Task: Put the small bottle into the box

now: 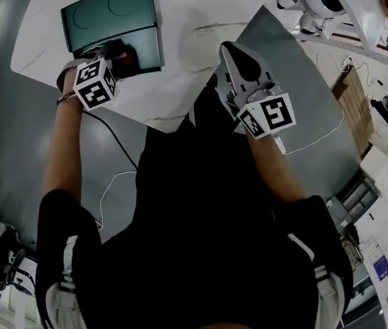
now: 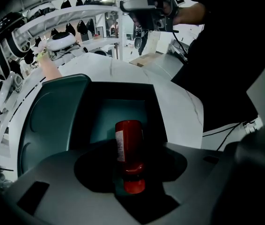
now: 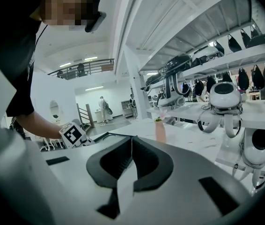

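The small red bottle [image 2: 128, 146] is hanging over the dark green box [image 1: 108, 16] at the white marble table's [image 1: 194, 81] eleven o'clock.

White robots [image 3: 224, 102] sit beyond a pink vase [image 3: 159, 129].

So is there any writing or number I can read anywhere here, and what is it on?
Nothing here reads as clear text.
White label on the bottle: print too blurred to read.
Cubes: black-and-white square patterns, no words or numbers.
Blue label on the carton: too small to read.
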